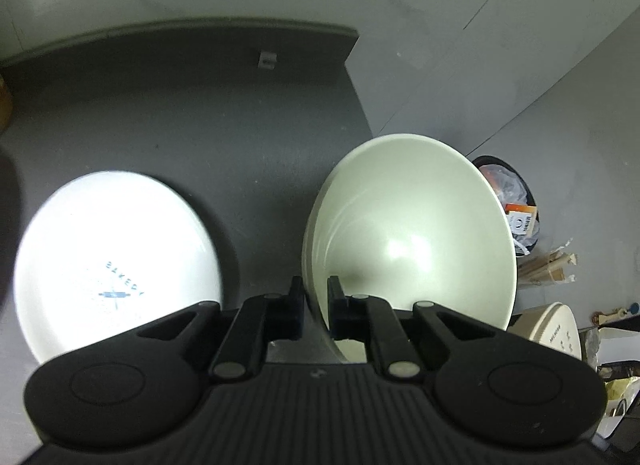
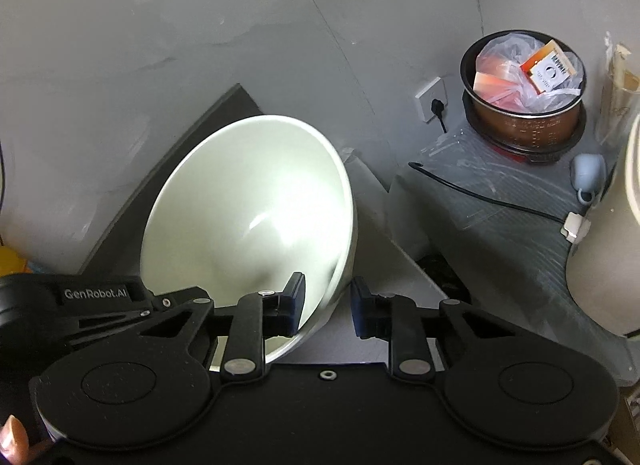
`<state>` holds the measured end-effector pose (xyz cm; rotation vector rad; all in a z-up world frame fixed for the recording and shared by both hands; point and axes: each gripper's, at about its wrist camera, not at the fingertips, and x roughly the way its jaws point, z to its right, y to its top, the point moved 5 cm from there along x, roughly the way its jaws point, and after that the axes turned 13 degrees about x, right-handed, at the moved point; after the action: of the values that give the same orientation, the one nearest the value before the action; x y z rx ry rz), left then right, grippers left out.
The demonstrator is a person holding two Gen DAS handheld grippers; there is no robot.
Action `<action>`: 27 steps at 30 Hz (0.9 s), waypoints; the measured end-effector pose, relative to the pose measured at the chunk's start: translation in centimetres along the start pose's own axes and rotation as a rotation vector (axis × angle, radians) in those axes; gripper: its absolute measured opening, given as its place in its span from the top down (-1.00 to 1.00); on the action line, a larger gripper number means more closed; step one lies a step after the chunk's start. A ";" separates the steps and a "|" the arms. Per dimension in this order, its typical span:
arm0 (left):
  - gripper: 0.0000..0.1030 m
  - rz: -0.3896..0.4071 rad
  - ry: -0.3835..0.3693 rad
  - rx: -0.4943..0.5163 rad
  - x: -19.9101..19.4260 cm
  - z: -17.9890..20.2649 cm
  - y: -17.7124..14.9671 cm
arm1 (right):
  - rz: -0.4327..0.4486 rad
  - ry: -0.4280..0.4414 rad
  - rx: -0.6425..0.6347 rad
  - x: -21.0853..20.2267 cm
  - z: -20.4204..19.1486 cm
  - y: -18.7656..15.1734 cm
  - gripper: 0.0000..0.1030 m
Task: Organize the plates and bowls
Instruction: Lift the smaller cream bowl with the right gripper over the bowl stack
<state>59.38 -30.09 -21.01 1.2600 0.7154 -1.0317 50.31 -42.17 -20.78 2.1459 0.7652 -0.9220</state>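
Observation:
My left gripper [image 1: 316,297] is shut on the rim of a pale green bowl [image 1: 412,233], held tilted above the dark table [image 1: 200,113]. A white plate [image 1: 116,261] with blue print lies on the table to its left. In the right wrist view the same bowl [image 2: 248,217] is tilted, and my right gripper [image 2: 328,305] is open with the bowl's rim between its fingers; the left pad [image 2: 294,305] is inside the bowl and the right pad [image 2: 366,311] stands apart outside it. The left gripper's body [image 2: 80,301] shows at lower left.
The table's right edge [image 1: 356,85] drops to a grey floor. A cooker pot with a plastic bag [image 2: 524,93] sits on a grey unit [image 2: 500,201] with a black cable, a light blue cup [image 2: 588,173] and a cream appliance [image 2: 608,245]. A wall socket [image 2: 432,99] is behind.

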 end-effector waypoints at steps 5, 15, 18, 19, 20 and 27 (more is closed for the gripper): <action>0.81 0.021 0.000 0.014 -2.3 -0.3 -0.6 | 0.014 0.001 0.001 -2.2 -1.0 -1.4 0.53; 0.81 0.059 -0.042 0.049 -7.5 -1.2 -2.9 | 0.061 0.008 0.005 -6.6 -3.0 -4.1 0.53; 0.81 0.060 -0.052 0.058 -8.9 -1.7 -3.9 | 0.066 0.015 0.011 -8.0 -3.2 -5.1 0.53; 0.81 0.061 -0.056 0.060 -9.3 -2.0 -4.3 | 0.067 0.015 0.012 -8.3 -3.2 -5.5 0.53; 0.81 0.063 -0.061 0.065 -9.8 -2.2 -4.6 | 0.067 0.016 0.013 -8.8 -3.3 -5.9 0.53; 0.80 0.062 -0.090 0.089 -11.9 -3.3 -6.8 | 0.072 0.013 0.012 -10.5 -3.6 -8.2 0.52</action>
<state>48.80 -24.17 -13.88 1.2958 0.5637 -1.0722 39.77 -37.07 -13.53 2.1769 0.6856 -0.8780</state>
